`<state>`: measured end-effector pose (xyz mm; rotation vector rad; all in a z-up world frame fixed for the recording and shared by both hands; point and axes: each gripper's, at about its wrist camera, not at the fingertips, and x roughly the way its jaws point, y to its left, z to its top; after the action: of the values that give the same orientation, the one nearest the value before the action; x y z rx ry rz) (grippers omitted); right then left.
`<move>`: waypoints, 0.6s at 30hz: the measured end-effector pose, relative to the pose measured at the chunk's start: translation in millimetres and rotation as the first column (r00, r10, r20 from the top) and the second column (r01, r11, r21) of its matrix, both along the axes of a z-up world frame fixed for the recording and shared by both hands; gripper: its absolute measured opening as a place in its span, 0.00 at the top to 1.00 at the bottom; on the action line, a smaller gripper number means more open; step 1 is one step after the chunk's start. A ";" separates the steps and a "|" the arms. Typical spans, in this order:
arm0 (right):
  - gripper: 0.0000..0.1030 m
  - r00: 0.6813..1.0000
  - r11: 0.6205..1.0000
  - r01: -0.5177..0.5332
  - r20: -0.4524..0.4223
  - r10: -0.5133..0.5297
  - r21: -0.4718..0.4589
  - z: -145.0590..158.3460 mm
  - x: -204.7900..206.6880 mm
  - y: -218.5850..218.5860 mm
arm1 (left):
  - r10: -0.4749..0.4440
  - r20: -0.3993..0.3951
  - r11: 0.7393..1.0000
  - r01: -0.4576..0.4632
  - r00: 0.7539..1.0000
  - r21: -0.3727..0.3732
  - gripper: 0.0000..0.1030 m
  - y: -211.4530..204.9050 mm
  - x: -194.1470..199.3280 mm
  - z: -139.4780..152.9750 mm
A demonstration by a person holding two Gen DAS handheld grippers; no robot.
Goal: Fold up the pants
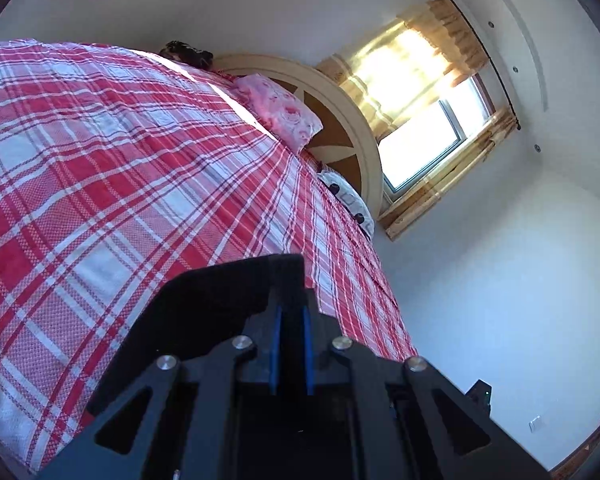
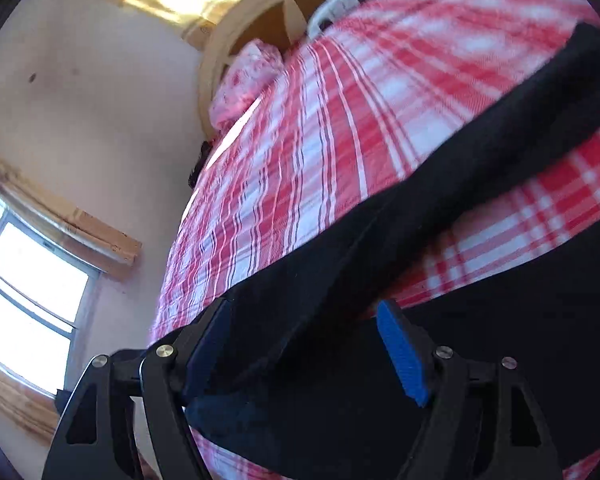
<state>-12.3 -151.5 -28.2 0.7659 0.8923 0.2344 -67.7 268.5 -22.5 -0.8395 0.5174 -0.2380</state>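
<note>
The black pants [image 2: 440, 208] lie on a bed with a red and white plaid sheet [image 2: 340, 100]. In the right wrist view a pant leg runs from lower left to upper right, and more black cloth fills the lower right. My right gripper [image 2: 300, 344] is open, its blue pads [image 2: 400, 352] spread either side of the pant leg, with the cloth lying between them. In the left wrist view my left gripper [image 1: 291, 320] is shut on an edge of the black pants [image 1: 220, 292], which drape over the left finger and hide it.
A pink floral pillow [image 1: 280, 110] and a white patterned pillow [image 1: 348, 200] lie at the round wooden headboard [image 1: 340, 92]. A dark object [image 1: 186, 52] sits at the far bed edge. A bright curtained window [image 1: 432, 136] and white walls stand beyond the bed.
</note>
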 end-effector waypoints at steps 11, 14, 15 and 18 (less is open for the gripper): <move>0.92 0.991 0.975 -0.021 -0.131 -0.008 -0.221 -9.7 34.9 18.2 | 0.006 -0.100 1.000 -0.004 0.995 0.018 0.91 9.2 15.3 -13.8; 0.93 1.000 0.997 0.012 -0.013 -0.014 -0.082 3.0 18.3 -5.8 | -0.007 -0.089 1.000 0.008 0.996 0.010 0.91 11.8 10.5 -8.0; 0.93 0.998 0.998 0.021 0.053 -0.018 -0.057 13.8 5.3 -12.4 | -0.015 -0.084 1.000 0.016 0.996 0.009 0.91 12.5 7.4 -5.8; 0.93 0.980 1.000 0.021 0.197 -0.021 0.000 37.6 -39.4 -26.7 | -0.036 -0.086 0.999 0.037 0.996 0.020 0.91 11.8 -1.5 -3.1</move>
<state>-51.7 -178.2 9.4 0.7362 0.6970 0.2855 -69.2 280.2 -25.5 -0.8222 0.6154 -0.2301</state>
